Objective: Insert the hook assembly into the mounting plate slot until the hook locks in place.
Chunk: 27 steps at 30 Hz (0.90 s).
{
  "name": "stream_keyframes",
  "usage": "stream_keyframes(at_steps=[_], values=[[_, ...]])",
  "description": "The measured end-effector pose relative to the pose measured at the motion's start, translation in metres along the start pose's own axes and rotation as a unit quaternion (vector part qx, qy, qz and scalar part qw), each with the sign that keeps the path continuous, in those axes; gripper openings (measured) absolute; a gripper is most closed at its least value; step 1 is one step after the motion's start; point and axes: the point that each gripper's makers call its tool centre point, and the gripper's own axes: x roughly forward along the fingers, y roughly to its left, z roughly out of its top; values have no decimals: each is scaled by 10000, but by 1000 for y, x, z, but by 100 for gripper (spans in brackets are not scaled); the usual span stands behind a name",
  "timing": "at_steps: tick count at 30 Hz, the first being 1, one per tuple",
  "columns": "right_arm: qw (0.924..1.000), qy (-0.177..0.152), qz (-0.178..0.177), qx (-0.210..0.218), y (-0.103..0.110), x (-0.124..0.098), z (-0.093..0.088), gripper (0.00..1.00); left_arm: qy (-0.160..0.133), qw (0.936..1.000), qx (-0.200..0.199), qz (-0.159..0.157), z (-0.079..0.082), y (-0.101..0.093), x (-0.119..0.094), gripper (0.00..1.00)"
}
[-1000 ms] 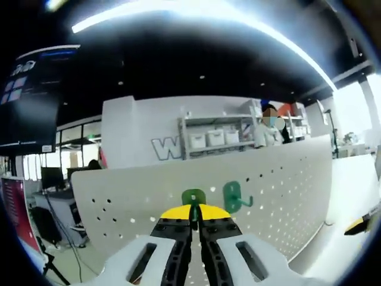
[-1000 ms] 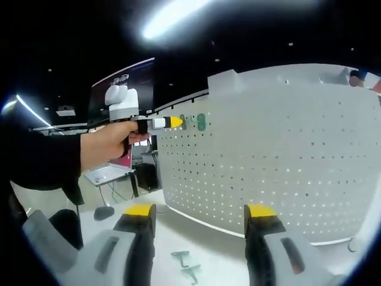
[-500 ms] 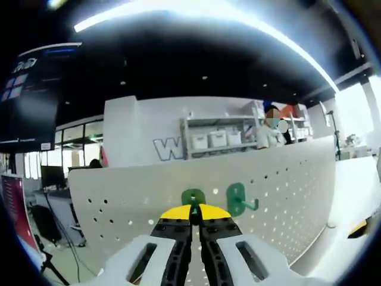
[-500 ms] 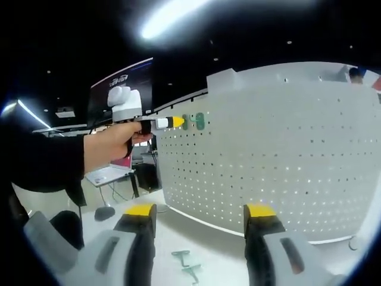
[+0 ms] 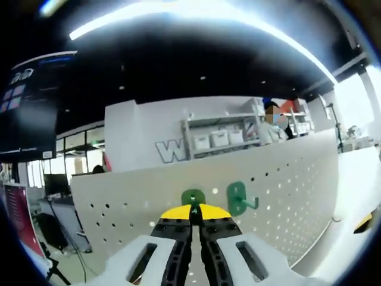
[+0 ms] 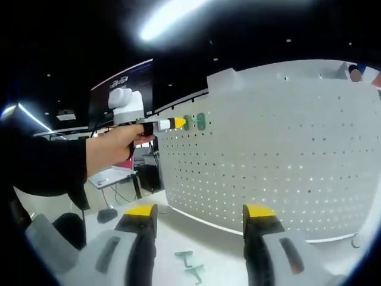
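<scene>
The left claw [image 5: 191,210] is clamped on a green hook [image 5: 193,197] at the pegboard [image 5: 286,196]; light, stiff plastic, best pinched by its flat backplate. The right claw [image 6: 199,217] hangs open.

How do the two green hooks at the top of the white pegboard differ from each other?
The left green hook sits between the shut jaws of the left gripper, while the right green hook hangs free on the pegboard. The right hook shows its prong sticking out sideways; the left hook shows only its round plate. Both are green and sit at about the same height.
</scene>
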Motion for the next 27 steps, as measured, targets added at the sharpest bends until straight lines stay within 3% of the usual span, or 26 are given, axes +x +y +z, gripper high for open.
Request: stream_keyframes(at_steps=[15,21,24,27], values=[[9998,2,89,183,2,0,0,53,43,9991,410,117,0,-2,5,3],[9997,1,111,195,3,1,0,52,134,9937,1070,295,0,-4,5,4],[9997,-23,102,205,2,0,2,52,229,9836,1755,348,-1,-7,5,4],[9997,-51,93,220,1,-1,3,52,240,9820,1836,371,-2,-8,6,4]])
